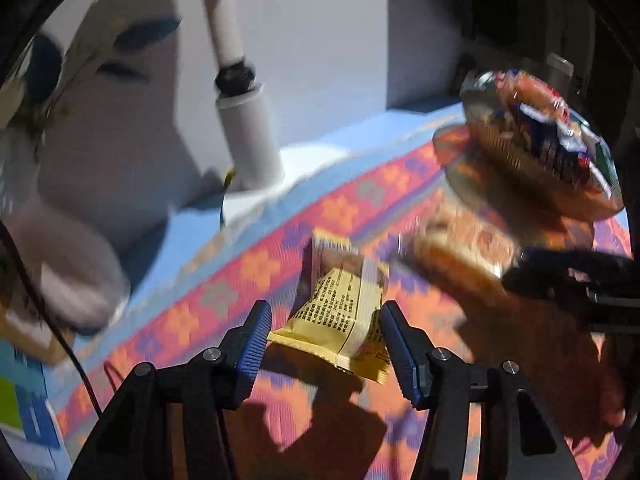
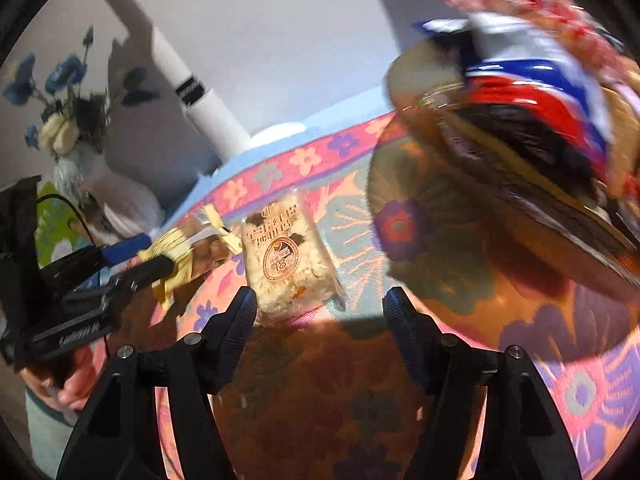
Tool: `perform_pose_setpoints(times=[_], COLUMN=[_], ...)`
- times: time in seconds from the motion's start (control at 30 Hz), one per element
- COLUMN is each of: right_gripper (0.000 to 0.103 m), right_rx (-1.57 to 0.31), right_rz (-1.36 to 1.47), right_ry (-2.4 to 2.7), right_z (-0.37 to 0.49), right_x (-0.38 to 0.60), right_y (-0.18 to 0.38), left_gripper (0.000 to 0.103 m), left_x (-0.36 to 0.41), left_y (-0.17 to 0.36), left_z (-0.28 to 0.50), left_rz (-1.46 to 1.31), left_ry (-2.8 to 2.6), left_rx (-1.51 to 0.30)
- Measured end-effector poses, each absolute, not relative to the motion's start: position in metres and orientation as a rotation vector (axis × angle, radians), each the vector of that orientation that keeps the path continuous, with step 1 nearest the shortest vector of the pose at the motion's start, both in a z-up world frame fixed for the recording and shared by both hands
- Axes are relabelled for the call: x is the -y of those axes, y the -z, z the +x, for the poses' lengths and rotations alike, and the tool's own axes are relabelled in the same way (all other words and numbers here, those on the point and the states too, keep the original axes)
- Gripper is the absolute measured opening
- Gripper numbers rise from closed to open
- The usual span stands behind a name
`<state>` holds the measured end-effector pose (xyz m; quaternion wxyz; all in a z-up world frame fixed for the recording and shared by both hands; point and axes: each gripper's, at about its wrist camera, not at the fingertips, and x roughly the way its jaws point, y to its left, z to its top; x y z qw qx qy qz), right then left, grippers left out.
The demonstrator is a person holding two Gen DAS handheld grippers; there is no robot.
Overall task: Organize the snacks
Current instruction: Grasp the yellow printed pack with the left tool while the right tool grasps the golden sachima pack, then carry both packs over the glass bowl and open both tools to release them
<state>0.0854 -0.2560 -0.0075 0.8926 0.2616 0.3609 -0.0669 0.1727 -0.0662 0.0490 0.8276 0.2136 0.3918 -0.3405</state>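
Logging the left wrist view first. Found left gripper (image 1: 326,312) closed down narrow on yellow packet (image 1: 336,300) at 6 o'clock of the view, blue pads (image 1: 250,344) pressing on its two sides. Read the packet as lifted off floral tablecloth (image 1: 248,268), judging by the shadow thrown beneath it; with blur this heavy, possibly one corner still touching. Noted woven tray (image 1: 500,152) at 2 o'clock, with red-white-blue bag (image 1: 560,132) lying in it. Noted white post (image 1: 248,128) at 11 o'clock, standing at the far edge of the cloth near the wall. Turning to the right wrist view. Found right gripper (image 2: 320,294) standing wide with nothing clamped. Placed pale packet (image 2: 286,264) flat on the cloth at 12 o'clock from the fingertips, its near end just beside the left fingertip; contact not resolvable. Saw the yellow packet again at 9 o'clock, pinched in the other claw, just beside the pale one. Saw hand (image 2: 74,384) at 8 o'clock, under that claw's body. Noted vase (image 2: 68,168) of blue flowers at 10 o'clock, well apart from the snacks.
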Motion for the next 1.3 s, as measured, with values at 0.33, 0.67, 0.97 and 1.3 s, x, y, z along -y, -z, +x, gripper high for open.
perform_pose_setpoints(times=[0.33, 0.67, 0.97, 1.3], right_gripper=[0.079, 0.054, 0.045, 0.045], right_rx=[-0.864, -0.883, -0.893, -0.932], right_rz=[0.331, 0.233, 0.218, 0.176], right_ry=[0.048, 0.075, 0.062, -0.048], right_z=[0.13, 0.141, 0.119, 0.018], right_x=[0.231, 0.225, 0.226, 0.227], right_y=[0.007, 0.009, 0.004, 0.004], left_gripper=[0.058, 0.072, 0.043, 0.043], left_x=[0.041, 0.09, 0.075, 0.055], left_y=[-0.031, -0.023, -0.025, -0.054], left_z=[0.147, 0.184, 0.163, 0.071], left_rz=[0.421, 0.431, 0.352, 0.271], left_ry=[0.708, 0.71, 0.685, 0.736], left_rx=[-0.869, -0.904, -0.898, -0.836])
